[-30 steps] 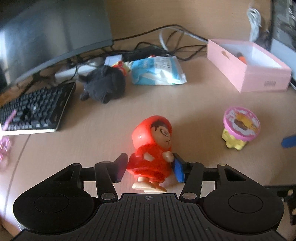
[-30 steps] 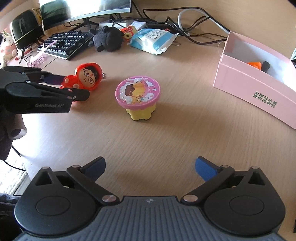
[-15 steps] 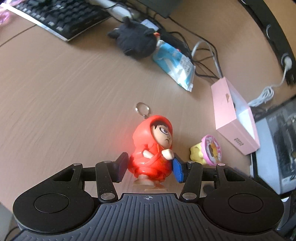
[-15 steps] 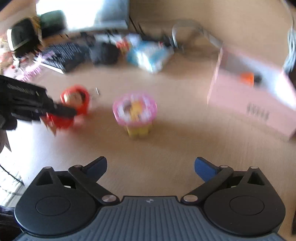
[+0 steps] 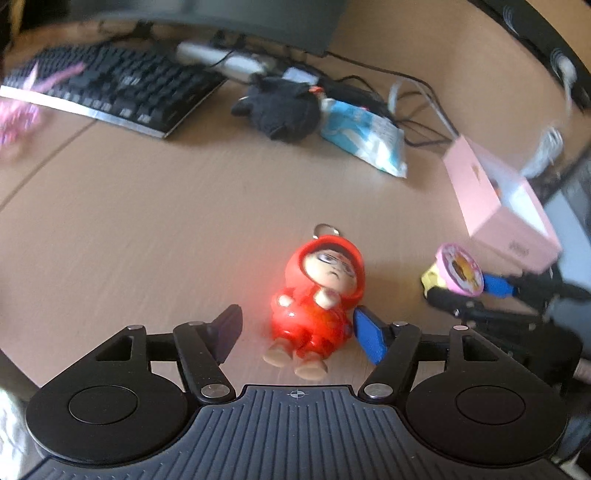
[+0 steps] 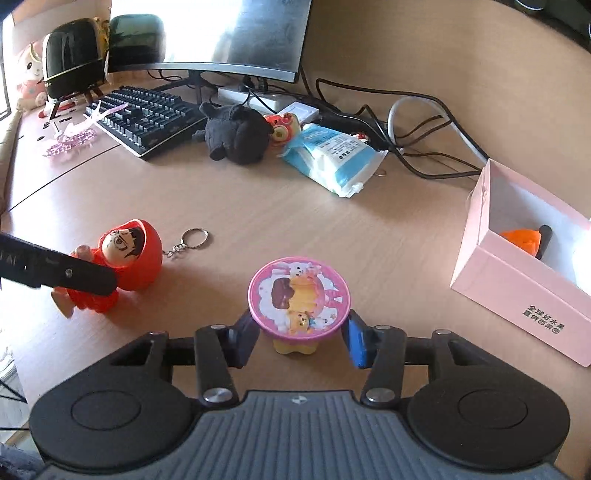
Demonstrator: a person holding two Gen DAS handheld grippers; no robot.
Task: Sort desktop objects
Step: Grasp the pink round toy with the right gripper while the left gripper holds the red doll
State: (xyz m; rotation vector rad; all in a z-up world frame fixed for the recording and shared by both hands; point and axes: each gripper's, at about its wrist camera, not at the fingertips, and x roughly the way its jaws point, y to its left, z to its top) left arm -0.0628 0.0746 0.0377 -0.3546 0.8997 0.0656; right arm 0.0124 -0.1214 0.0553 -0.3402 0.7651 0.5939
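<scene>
A red hooded figure (image 5: pixel 317 295) with a keyring (image 6: pixel 194 236) lies tilted on the desk between the fingers of my left gripper (image 5: pixel 297 332). Those jaws are opening: the blue right pad (image 5: pixel 369 341) still touches the figure, the left pad stands clear. A yellow cup with a pink cartoon lid (image 6: pixel 299 299) sits between the fingers of my right gripper (image 6: pixel 301 338), whose jaws are closing, with both pads at the lid's rim. The left wrist view shows the same cup (image 5: pixel 460 271) held by the right gripper (image 5: pixel 469 291). An open pink box (image 6: pixel 517 295) stands to the right with an orange item (image 6: pixel 521 238) inside.
Along the back of the desk are a black keyboard (image 6: pixel 147 118), a black plush (image 6: pixel 236 136), a blue-and-white wipes pack (image 6: pixel 332 158), a monitor (image 6: pixel 221 33) and loose cables (image 6: pixel 424 122). Pink beads (image 6: pixel 70 140) lie at the far left.
The left jaws have opened off the red figure, which has tipped toward the right pad. The right gripper has moved forward to the cup and its jaws have narrowed onto the lid.
</scene>
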